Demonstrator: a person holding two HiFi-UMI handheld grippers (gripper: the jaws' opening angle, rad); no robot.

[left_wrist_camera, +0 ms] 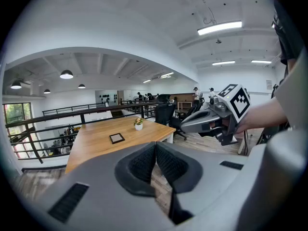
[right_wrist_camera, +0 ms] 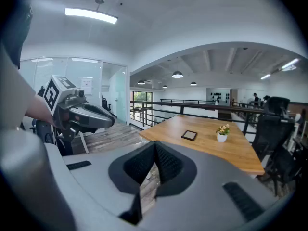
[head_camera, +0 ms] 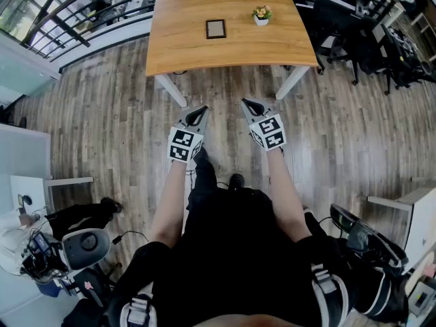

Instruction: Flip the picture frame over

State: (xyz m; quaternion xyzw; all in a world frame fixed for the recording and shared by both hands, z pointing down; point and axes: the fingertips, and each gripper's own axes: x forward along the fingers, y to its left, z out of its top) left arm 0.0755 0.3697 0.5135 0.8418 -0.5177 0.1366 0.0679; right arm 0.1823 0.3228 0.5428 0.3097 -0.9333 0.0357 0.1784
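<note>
the picture frame (head_camera: 216, 28) lies flat on the wooden table (head_camera: 225, 56), near the middle of the top, with a dark border and a pale centre; a small potted plant (head_camera: 261, 14) in a white pot stands on the same table, to the right of the frame and apart from it; both tongs are held over the plank floor (head_camera: 109, 121) short of the table's near edge, not over the top and not touching it; the left gripper (head_camera: 202, 110) is in front of the table's near edge, towards its left leg, tips aimed at the table and tilted slightly down; its own view shows the two ribbed pads pressed together with nothing between them, clenched and empty; the right gripper (head_camera: 246, 102) is beside it, towards the table's right leg, well apart from the frame; its pads likewise meet along one line, clenched on nothing; dark office chairs (head_camera: 340, 19) crowd the floor to the right of the table; a black railing (head_camera: 82, 19) runs beyond its left side
</note>
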